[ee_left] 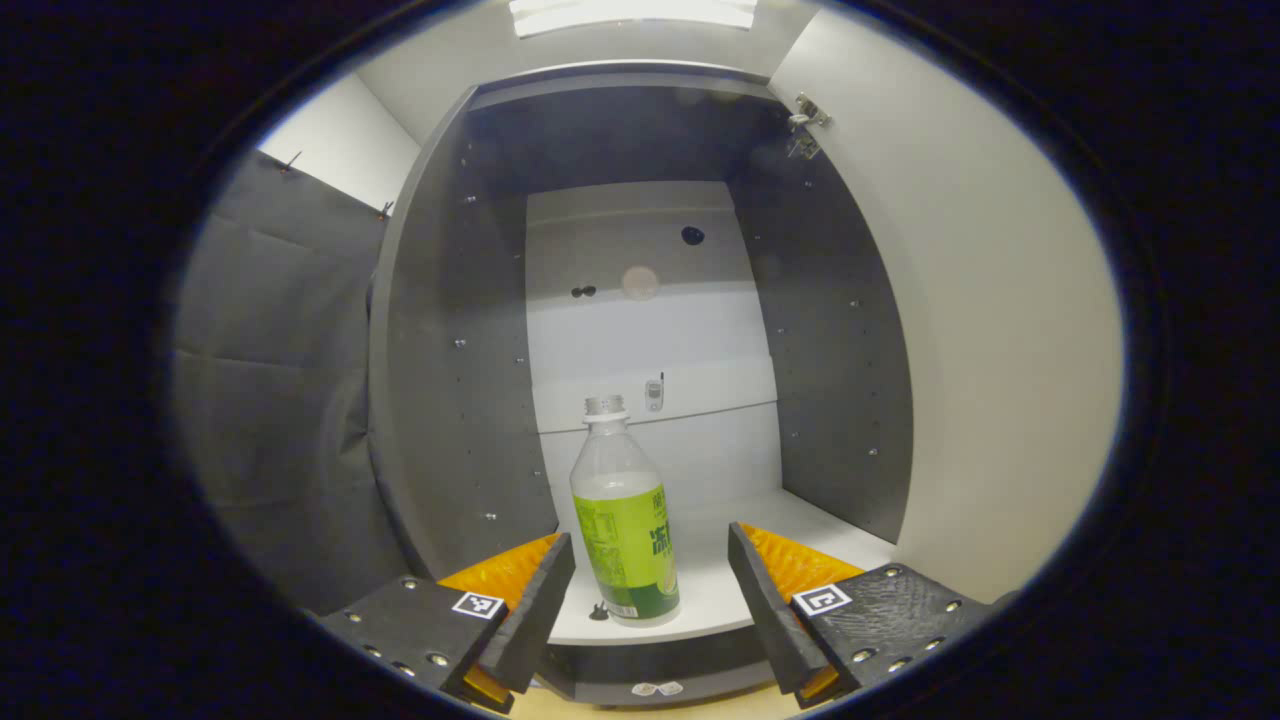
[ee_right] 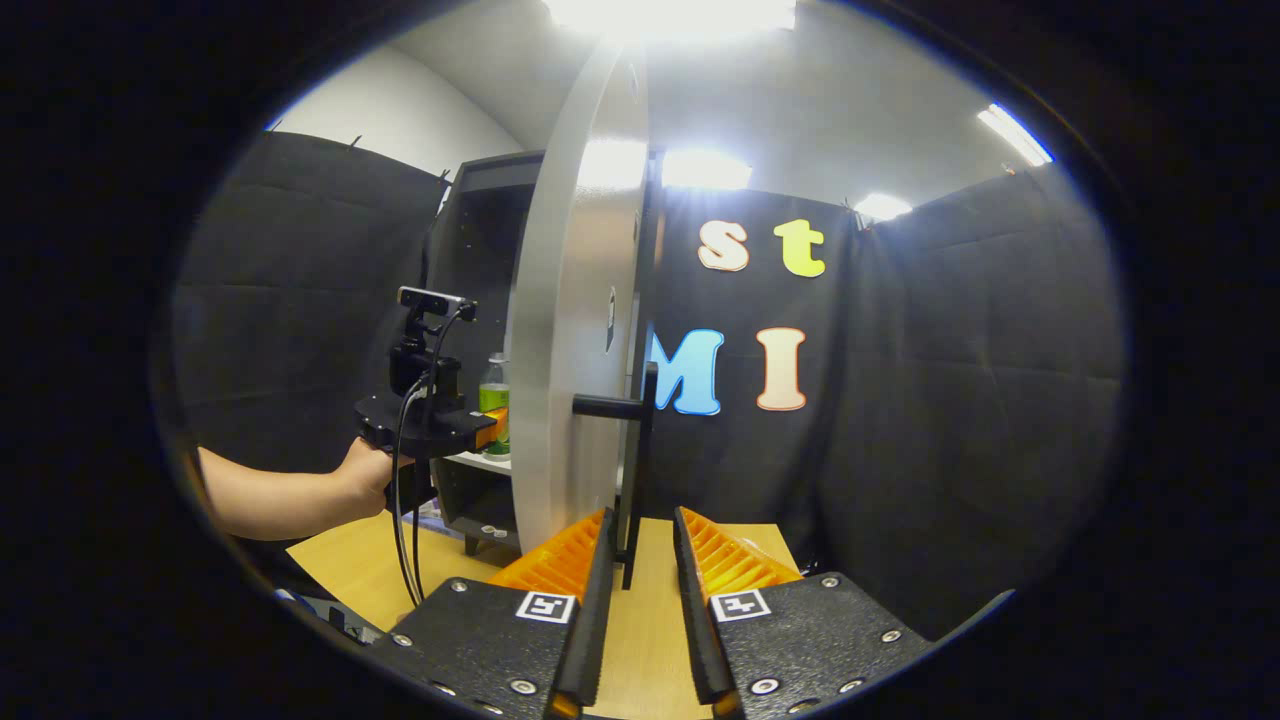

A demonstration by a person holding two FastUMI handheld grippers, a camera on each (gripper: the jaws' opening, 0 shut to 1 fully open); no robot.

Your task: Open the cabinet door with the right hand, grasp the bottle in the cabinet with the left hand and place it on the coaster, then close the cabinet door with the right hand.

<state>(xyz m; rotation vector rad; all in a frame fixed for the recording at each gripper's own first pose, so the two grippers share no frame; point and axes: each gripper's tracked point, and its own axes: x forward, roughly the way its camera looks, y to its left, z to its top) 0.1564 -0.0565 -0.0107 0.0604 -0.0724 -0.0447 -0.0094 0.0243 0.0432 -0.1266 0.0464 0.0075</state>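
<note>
Cabinet door (ee_right: 575, 330) swung open, edge-on in the right gripper view. Right claw (ee_right: 640, 560) narrowed around the lower end of the door's dark handle (ee_right: 637, 470), contact unclear. Left claw (ee_left: 650, 590) spread wide at the cabinet (ee_left: 440, 330) mouth. Bottle (ee_left: 622, 520) upright on the white shelf (ee_left: 800, 520), between the spread fingers, untouched. Wooden counter (ee_right: 350, 560) below.

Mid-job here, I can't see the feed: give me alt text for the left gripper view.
The left gripper is open in front of the open cabinet, its fingers on either side of an upright bottle with a green label, not touching it. The bottle stands near the front edge of the white shelf; the door is swung open to the right.
</note>
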